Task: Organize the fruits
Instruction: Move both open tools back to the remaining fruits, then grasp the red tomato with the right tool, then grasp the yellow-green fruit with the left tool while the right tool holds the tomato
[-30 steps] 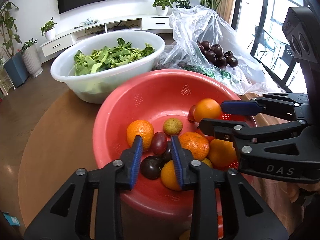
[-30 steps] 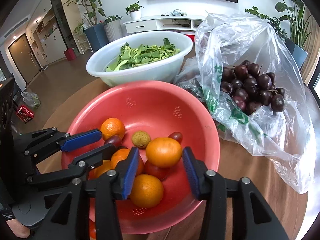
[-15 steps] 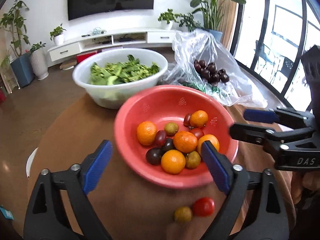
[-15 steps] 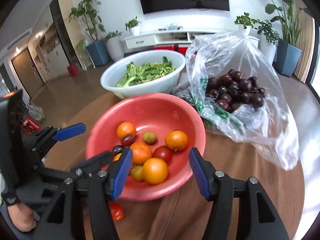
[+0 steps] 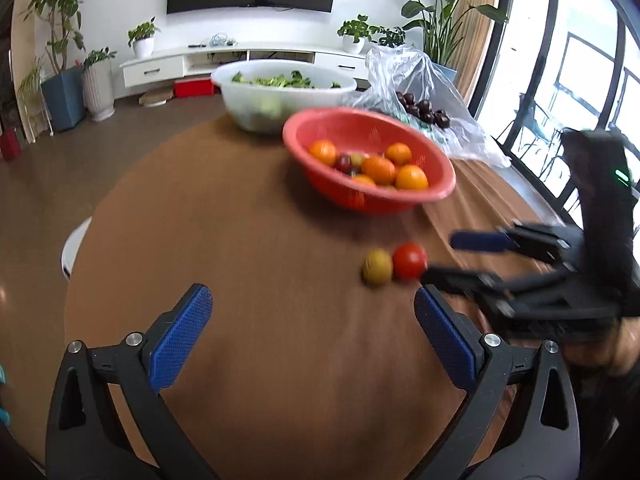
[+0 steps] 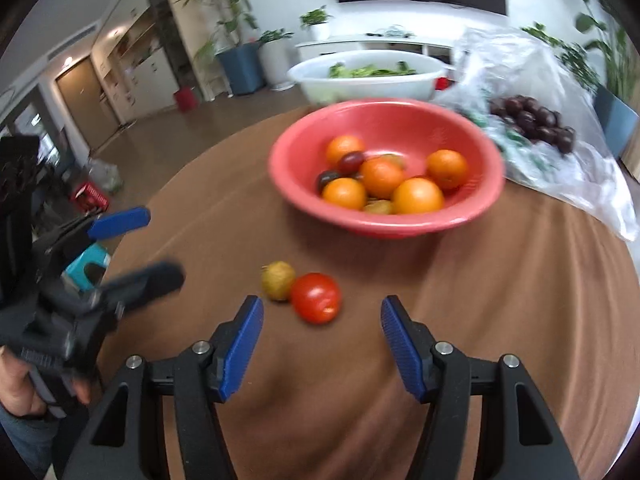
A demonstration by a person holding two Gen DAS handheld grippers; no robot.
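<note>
A red bowl on the brown round table holds several oranges and small dark and yellowish fruits. On the table in front of the bowl lie a red tomato and a yellow-green fruit, touching. My left gripper hovers left of them, its jaws opening wide with nothing between them. My right gripper is open just short of the tomato, holding nothing.
Behind the red bowl stands a white bowl of leafy greens. A clear plastic bag with dark plums lies at the back right. A hand holds the left gripper.
Both grippers have drawn back from over the red bowl toward the table's near side. The left jaws went from narrow to wide, and the right jaws widened. The tomato and yellow-green fruit came into view.
</note>
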